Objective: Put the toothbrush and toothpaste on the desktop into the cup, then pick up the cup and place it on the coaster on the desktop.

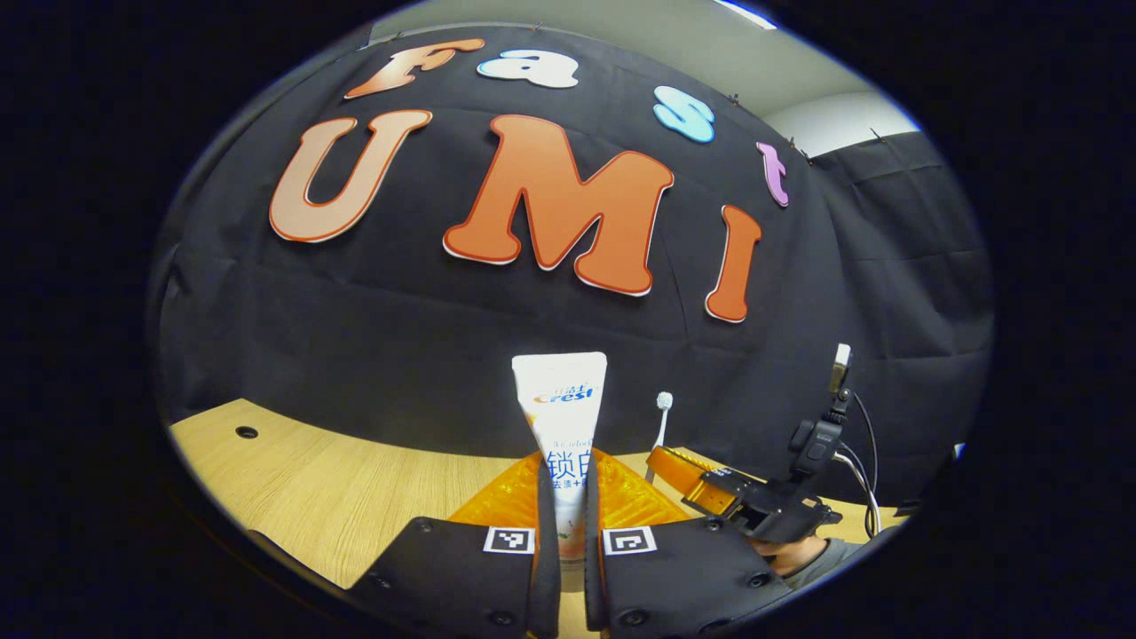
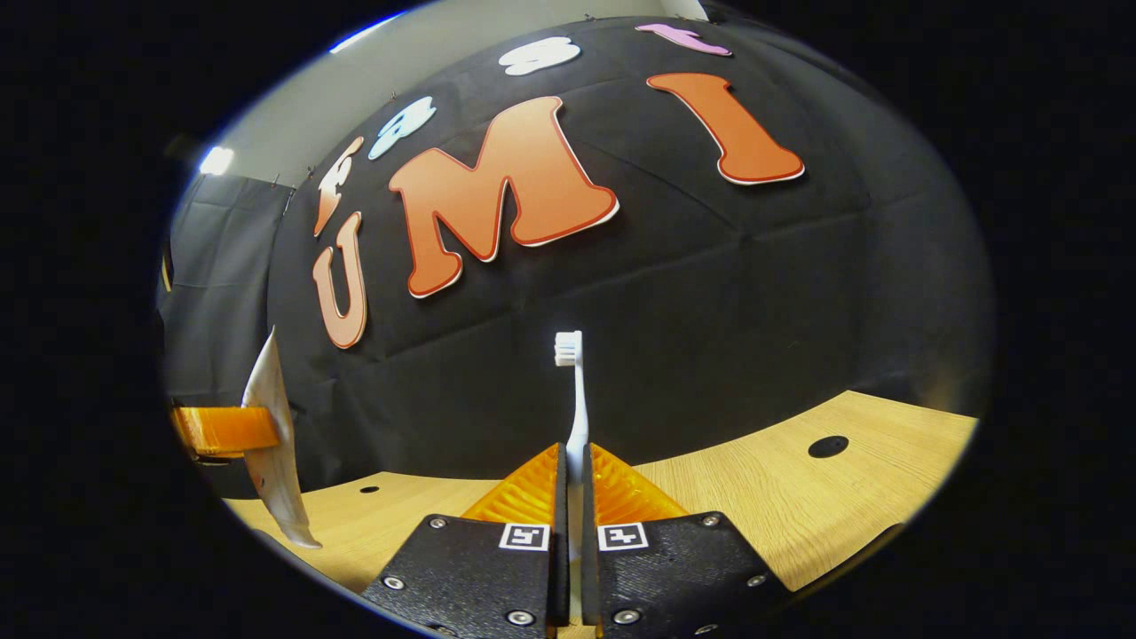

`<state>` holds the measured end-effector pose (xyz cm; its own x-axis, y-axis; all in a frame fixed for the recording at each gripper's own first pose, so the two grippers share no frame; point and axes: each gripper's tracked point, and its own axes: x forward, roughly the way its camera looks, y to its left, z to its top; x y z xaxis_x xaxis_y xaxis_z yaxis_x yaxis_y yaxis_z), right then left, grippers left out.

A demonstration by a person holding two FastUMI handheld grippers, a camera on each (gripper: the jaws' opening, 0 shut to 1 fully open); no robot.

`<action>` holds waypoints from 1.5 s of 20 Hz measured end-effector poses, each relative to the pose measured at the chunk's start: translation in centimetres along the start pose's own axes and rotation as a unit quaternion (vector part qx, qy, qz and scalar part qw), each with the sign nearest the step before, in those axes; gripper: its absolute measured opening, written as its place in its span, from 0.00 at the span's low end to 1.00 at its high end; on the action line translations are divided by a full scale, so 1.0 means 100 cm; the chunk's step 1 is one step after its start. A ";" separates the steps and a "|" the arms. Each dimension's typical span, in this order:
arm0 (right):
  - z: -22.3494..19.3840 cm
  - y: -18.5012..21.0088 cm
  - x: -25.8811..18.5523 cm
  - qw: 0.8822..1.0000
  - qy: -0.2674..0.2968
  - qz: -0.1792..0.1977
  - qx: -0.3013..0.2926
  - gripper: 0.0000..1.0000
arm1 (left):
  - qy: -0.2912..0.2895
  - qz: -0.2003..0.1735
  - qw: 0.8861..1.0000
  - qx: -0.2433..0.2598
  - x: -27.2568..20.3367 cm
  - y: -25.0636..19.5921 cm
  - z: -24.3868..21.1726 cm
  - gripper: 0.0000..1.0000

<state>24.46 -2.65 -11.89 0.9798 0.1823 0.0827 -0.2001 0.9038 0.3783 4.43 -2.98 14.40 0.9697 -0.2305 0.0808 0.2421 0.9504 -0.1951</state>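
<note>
My left gripper (image 1: 568, 479) is shut on a white toothpaste tube (image 1: 561, 408), which stands upright between its fingers above the wooden desktop (image 1: 328, 479). To the right in the left gripper view, the right gripper (image 1: 683, 470) holds a white toothbrush (image 1: 662, 417) with the bristles up. In the right gripper view, my right gripper (image 2: 575, 479) is shut on the toothbrush (image 2: 575, 399), whose handle rises straight from between the fingers. At the left edge there, the toothpaste tube (image 2: 271, 435) shows edge-on, pinched by the left gripper's finger (image 2: 226, 429).
The wooden desktop (image 2: 781, 497) has round cable holes (image 2: 827, 446), (image 1: 247, 432). The black cloth wall closes the back. A person's sleeve (image 1: 812, 559) shows behind the right gripper's body with its cables.
</note>
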 end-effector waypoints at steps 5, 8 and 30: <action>-0.018 -0.001 -0.003 1.000 0.025 0.012 0.007 0.10 | -0.031 -0.006 0.999 0.019 0.028 -0.013 0.002 0.14; -0.018 -0.009 -0.004 0.999 0.027 0.010 0.014 0.23 | -0.059 -0.012 0.998 0.017 0.041 -0.017 0.005 0.14; 0.026 -0.067 -0.018 0.997 -0.031 -0.053 0.054 0.76 | -0.071 -0.054 0.995 0.043 0.117 -0.075 -0.062 0.14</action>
<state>24.05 -10.09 -12.19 0.9938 0.0610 0.0934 -0.0989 0.8695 0.4840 14.14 -14.10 10.76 0.9228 -0.3054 0.2349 0.3345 0.9376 -0.0950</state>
